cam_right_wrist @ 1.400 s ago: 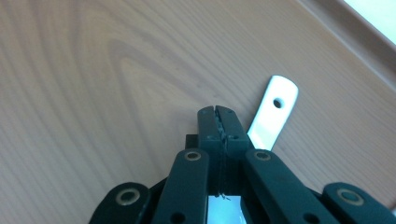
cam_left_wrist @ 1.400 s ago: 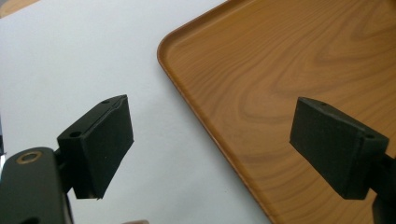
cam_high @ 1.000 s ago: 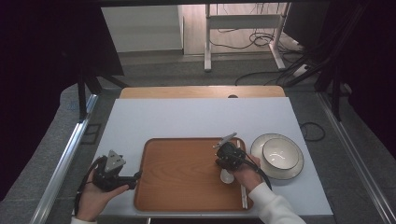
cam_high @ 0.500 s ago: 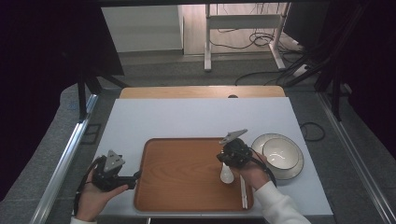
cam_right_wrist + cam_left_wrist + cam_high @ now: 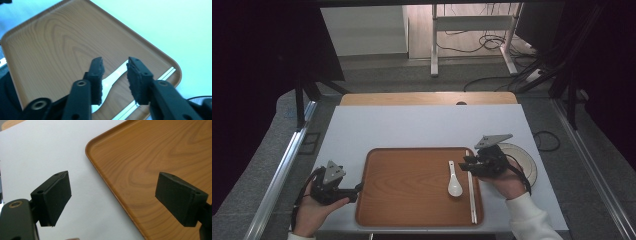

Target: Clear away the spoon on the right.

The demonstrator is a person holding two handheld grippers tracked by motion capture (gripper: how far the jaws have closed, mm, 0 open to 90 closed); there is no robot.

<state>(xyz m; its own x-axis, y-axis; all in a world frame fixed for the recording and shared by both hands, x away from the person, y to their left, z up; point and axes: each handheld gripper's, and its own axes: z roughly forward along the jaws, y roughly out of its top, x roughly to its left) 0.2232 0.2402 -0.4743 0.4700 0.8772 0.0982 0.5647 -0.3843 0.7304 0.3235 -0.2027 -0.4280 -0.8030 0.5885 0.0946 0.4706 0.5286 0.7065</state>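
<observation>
A white ceramic spoon (image 5: 454,184) lies on the wooden tray (image 5: 412,185), bowl toward me, beside a pair of pale chopsticks (image 5: 472,192) along the tray's right rim. My right gripper (image 5: 467,165) hovers just above and right of the spoon's handle. Its jaws have just been opening and are apart, with nothing pressed between them. In the right gripper view the spoon handle (image 5: 117,73) rests on the tray (image 5: 57,45) beneath the right gripper (image 5: 115,65). My left gripper (image 5: 355,190) is wide open at the tray's left edge. In the left gripper view the left gripper (image 5: 112,187) straddles the tray rim (image 5: 100,170).
A pale round plate (image 5: 524,160) sits on the white table (image 5: 422,125) right of the tray, partly behind my right hand. A wooden board (image 5: 427,98) adjoins the table's far edge. Metal rails run along both sides, with cables on the floor beyond.
The right gripper let go of the spoon, rose and drew off to the right. The spoon now lies free on the tray. The left gripper has stayed put.
</observation>
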